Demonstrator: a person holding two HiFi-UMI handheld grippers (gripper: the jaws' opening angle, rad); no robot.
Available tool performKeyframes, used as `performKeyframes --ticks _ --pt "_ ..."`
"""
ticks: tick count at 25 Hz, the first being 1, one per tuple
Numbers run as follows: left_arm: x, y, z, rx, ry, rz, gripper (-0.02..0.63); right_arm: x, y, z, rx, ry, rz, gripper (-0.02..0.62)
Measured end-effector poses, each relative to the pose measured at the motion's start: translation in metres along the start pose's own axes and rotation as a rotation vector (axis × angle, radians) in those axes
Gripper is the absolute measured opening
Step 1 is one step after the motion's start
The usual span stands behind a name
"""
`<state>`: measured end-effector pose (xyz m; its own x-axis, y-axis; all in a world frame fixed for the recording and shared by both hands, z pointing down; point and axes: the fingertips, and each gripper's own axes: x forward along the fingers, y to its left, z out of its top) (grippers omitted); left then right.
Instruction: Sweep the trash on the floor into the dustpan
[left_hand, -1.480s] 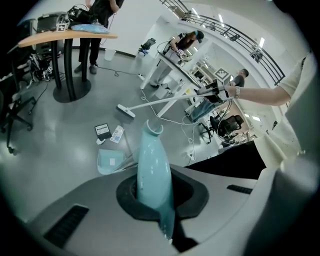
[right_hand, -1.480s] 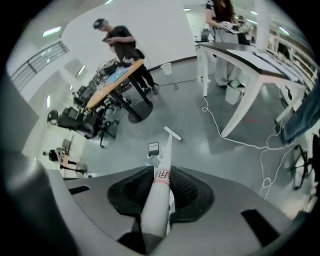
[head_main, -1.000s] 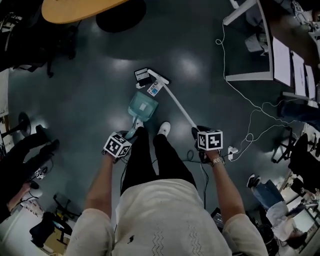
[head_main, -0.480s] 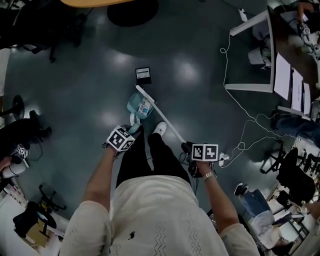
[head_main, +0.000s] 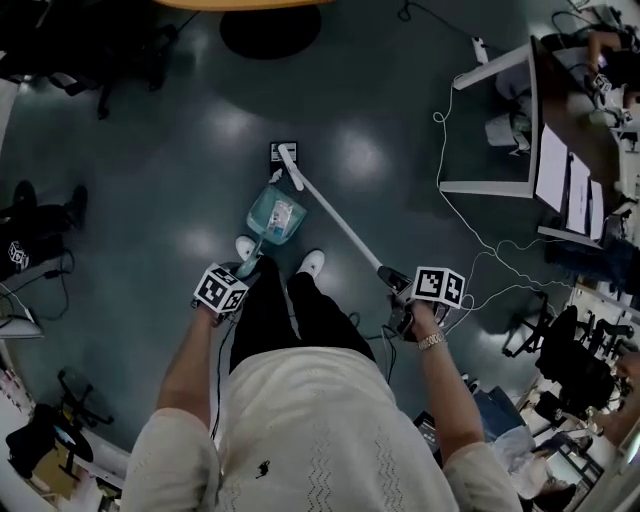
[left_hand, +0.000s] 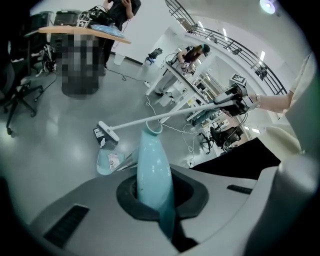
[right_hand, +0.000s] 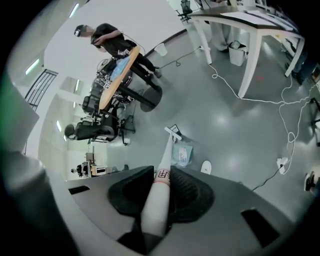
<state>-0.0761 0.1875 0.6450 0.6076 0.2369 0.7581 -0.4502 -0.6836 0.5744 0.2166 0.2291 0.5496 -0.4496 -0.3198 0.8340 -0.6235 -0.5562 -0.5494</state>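
Two grippers are doing the holding. The left gripper is clamping its jaws tight on the pale teal handle of the dustpan. The right gripper is pressing its jaws against the white broom handle, which is slanting away across the floor.

That floor is showing smooth and glossy, dark grey-green from the head view and paler grey from the gripper views, and it is throwing back the ceiling lights as soft bright patches. The dustpan is sitting on it just ahead of the person's white shoes, with its mouth facing away from them. A printed scrap of trash is lying inside the pan. The broom head is resting at the pan's far edge, touching a small dark box with a white label.

Around this spot the room is looking like a busy workspace. A white-legged desk is standing to the right with papers on top, and a thin white cable is snaking from it over the floor towards the right gripper. A round wooden table on a dark disc base is standing farther off, with a person beyond it. Black office chairs are crowding the lower right.
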Motion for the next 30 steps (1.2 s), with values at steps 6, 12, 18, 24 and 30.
performKeyframes --ticks 6,12,18,24,30 --pt "-0.029 0.018 -0.009 -0.018 -0.044 0.016 0.008 0.014 0.036 0.062 -0.036 -0.062 -0.018 0.118" --pt "-0.051 0.04 -0.016 0.003 -0.03 0.037 0.008 0.027 0.066 0.115 -0.096 -0.102 -0.037 0.118" --pt "-0.059 0.063 -0.014 0.017 -0.002 0.029 0.008 0.068 0.078 0.151 -0.298 -0.081 -0.155 0.118" --pt "-0.057 0.071 -0.005 0.029 -0.017 0.003 0.008 0.118 0.083 0.137 -0.607 0.048 -0.302 0.118" --pt "-0.053 0.07 -0.021 0.019 -0.004 0.012 0.008 0.127 0.083 0.099 -0.655 0.09 -0.288 0.118"
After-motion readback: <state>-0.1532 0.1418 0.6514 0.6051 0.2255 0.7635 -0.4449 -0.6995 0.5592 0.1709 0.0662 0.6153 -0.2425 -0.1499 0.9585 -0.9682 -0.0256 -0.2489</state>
